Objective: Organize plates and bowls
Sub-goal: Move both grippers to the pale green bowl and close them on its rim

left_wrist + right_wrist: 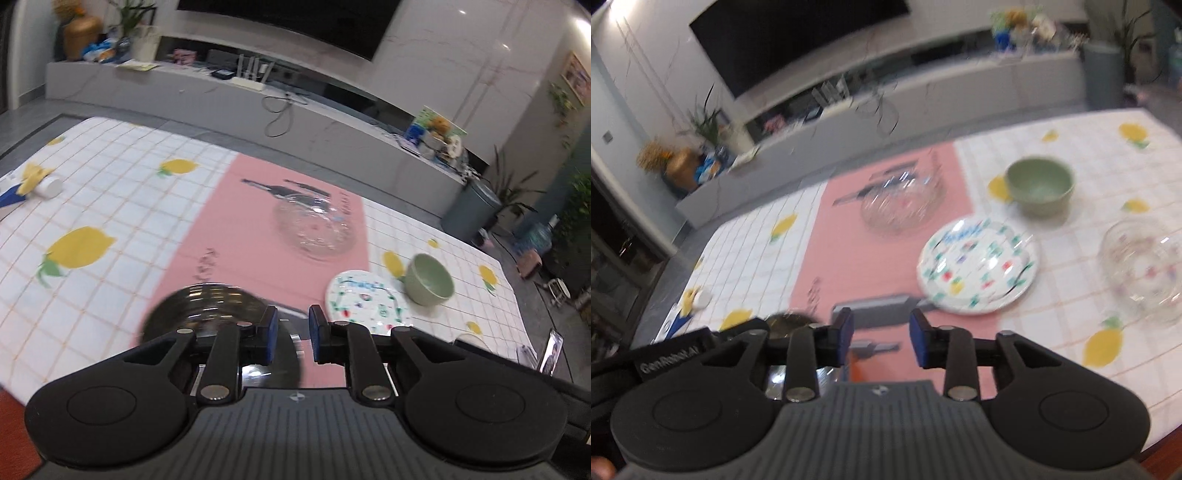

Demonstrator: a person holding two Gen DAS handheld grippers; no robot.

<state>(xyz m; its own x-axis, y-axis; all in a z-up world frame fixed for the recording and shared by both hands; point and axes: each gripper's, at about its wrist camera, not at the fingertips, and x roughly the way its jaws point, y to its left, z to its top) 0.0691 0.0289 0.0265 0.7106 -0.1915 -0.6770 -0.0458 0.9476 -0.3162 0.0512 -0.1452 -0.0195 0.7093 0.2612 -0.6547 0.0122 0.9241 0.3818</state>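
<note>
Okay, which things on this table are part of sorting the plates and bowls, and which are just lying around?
Job: green bowl, patterned plate, glass bowl on pink strip, second glass bowl, dark plate.
Lying about: white bottle, phone.

A smooth, wipe-clean cloth (122, 192) printed with lemons is covering the surface, with a matt pink mat (236, 229) lying over it. A clear glass bowl (314, 229) is glinting with cut facets, a dark plate (207, 310) is shining glossy, a printed plate (979, 266) is gleaming like glazed ceramic, and a green bowl (1039, 186) is looking matt. The left gripper (291, 336) is showing matt black plastic, blue pads on its fingers (269, 334) and shiny metal pins.
</note>
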